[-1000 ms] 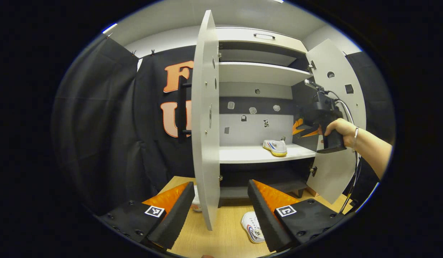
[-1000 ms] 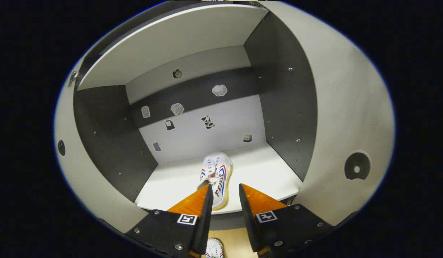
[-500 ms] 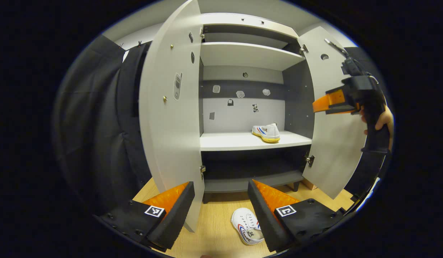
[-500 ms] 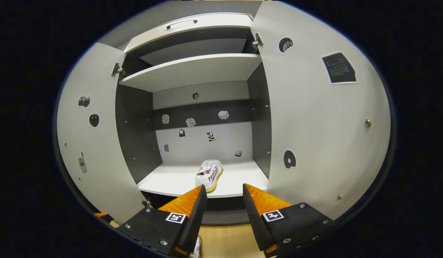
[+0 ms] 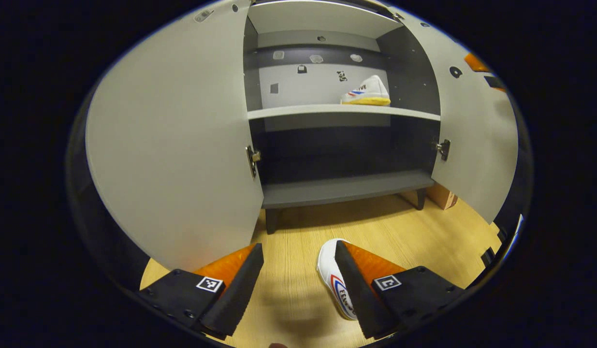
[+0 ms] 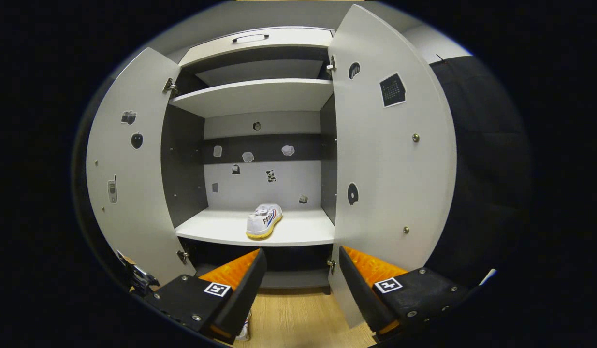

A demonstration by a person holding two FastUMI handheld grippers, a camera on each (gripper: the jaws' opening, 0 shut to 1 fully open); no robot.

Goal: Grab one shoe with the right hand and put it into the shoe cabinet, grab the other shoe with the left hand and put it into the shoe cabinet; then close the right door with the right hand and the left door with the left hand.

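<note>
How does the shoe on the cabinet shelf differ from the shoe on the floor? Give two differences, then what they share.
The shelf shoe sits inside the cabinet on the white shelf; the floor shoe lies on the wooden floor outside it. The shelf shoe stands clear of both grippers; the floor shoe lies against the left gripper, partly hidden by one finger. Both are white with red and blue stripes.

Changes since the earlier frames:

- Left gripper (image 5: 298, 282): now lower, near the wooden floor (image 5: 400, 227); jaws apart; the shoe on the floor (image 5: 333, 280) sits larger, just beside its right-side finger.
- Shoe on the shelf (image 5: 367, 92): now high up in the left gripper view.
- Right gripper (image 6: 300, 290): drawn back out of the shoe cabinet (image 6: 259, 96); jaws wider.
- Shelf shoe in the right gripper view: farther off, released.
- Both doors: now framed whole.
</note>
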